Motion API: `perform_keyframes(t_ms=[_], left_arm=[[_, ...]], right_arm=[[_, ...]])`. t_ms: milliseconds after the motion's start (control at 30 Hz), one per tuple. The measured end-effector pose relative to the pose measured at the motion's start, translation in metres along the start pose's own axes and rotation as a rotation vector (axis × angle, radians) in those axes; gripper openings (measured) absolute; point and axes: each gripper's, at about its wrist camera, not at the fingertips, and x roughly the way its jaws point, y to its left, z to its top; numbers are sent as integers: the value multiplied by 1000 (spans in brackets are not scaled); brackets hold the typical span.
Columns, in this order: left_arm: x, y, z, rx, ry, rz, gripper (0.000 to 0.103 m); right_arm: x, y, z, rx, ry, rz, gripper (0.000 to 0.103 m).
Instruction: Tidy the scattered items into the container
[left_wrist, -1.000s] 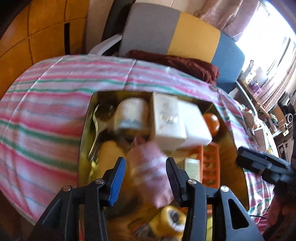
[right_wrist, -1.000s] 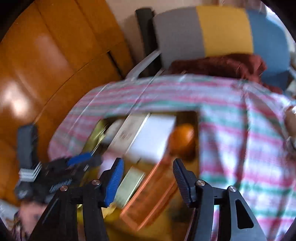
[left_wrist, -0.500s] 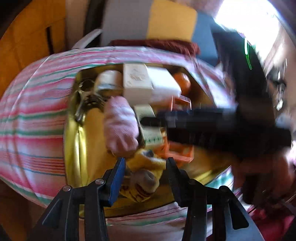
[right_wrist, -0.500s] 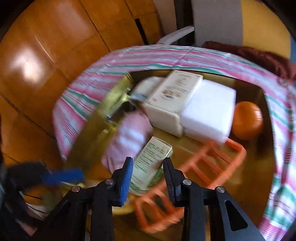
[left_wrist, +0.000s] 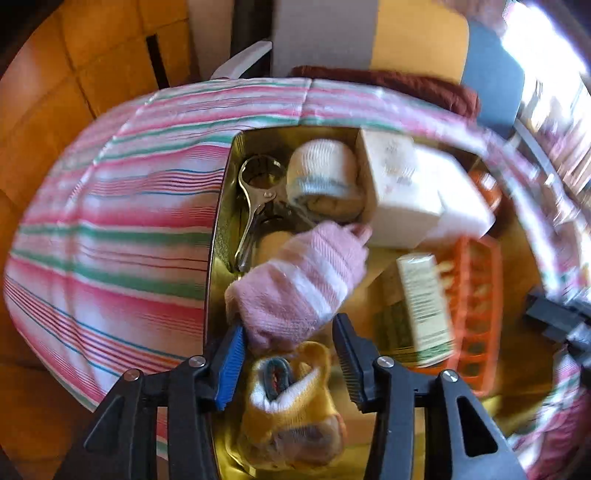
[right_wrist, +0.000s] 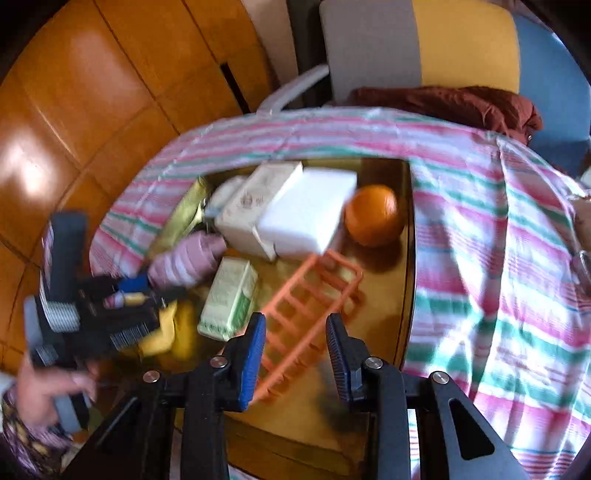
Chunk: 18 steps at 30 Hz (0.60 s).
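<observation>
A gold tin (left_wrist: 218, 236) on the striped cloth holds the items. My left gripper (left_wrist: 287, 325) hovers over its near left corner. Its jaws are opening and press on nothing. The near end of a pink striped sock (left_wrist: 299, 284) lies between the fingertips, with a yellow sock (left_wrist: 291, 398) below them. My right gripper (right_wrist: 294, 319) stands narrowly open above the near end of an orange rack (right_wrist: 314, 291). A green box (right_wrist: 231, 302), two white boxes (right_wrist: 306, 210) and an orange (right_wrist: 373, 216) also lie in the tin (right_wrist: 410, 236).
Metal tongs (left_wrist: 255, 199) and a rolled white cloth (left_wrist: 321, 177) lie at the tin's far left. Behind the table stands a grey, yellow and blue chair (right_wrist: 417, 44) with a dark red cloth (right_wrist: 461, 103) on it. A wooden wall (right_wrist: 92, 92) is at the left.
The pink sock has left the left gripper's jaws and now lies in the tin. The right jaws have narrowed and shifted from over the green box to over the orange rack.
</observation>
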Motion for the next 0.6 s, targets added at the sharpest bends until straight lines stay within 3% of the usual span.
perform_keyframes(t_ms=[200, 333, 433, 600], left_arm=[[-41, 3, -12, 15, -78, -76, 49], [-44, -14, -23, 103, -55, -146, 48], [-29, -20, -22, 118, -24, -130, 48], [-23, -13, -20, 50, -31, -95, 49]], right_arm=[[8, 10, -17, -116, 79, -39, 34], [24, 12, -17, -144, 133, -69, 30], [33, 19, -9, -151, 142, -14, 30], [49, 31, 0, -154, 118, 53, 29]])
